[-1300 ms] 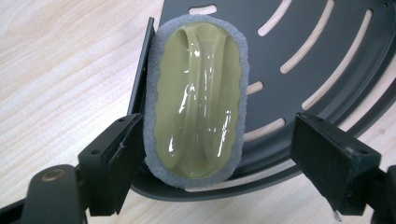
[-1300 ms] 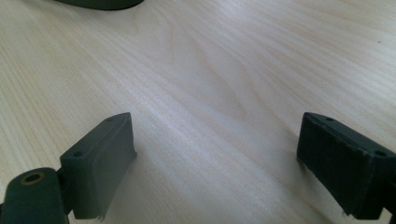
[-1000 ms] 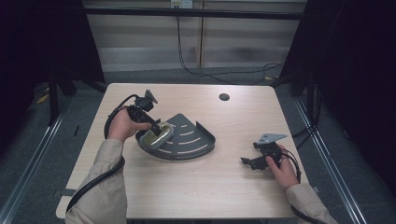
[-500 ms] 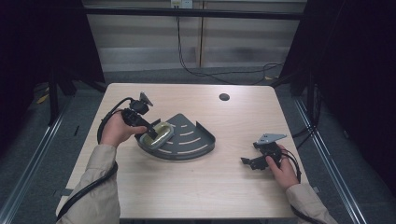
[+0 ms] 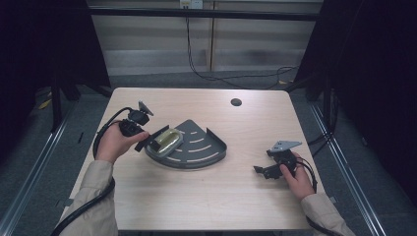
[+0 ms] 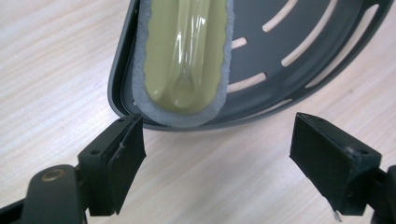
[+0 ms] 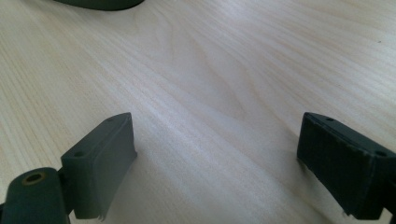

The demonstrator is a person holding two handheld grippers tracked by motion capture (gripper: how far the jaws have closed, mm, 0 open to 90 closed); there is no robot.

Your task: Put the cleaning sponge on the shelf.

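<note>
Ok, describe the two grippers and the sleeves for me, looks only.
Both are black handheld tools. The left gripper trails a thick black cable that loops back along a beige sleeve. Its fingers are blocky black pads with small screw holes, and a brass-coloured rivet sits at the base of one. The right gripper carries a grey three-cornered plate on top and a thinner black cable.

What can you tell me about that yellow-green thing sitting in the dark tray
The yellow-green object looks like an oblong scrubber: a glossy, moulded plastic top with a raised ridge along its length, set on a grey foam or felt pad with a wavy edge. It lies flat inside the dark slotted tray, at its rounded corner nearest the left gripper, its pad against the tray's rim. The gripper's jaws stand open just short of it, not touching.
</note>
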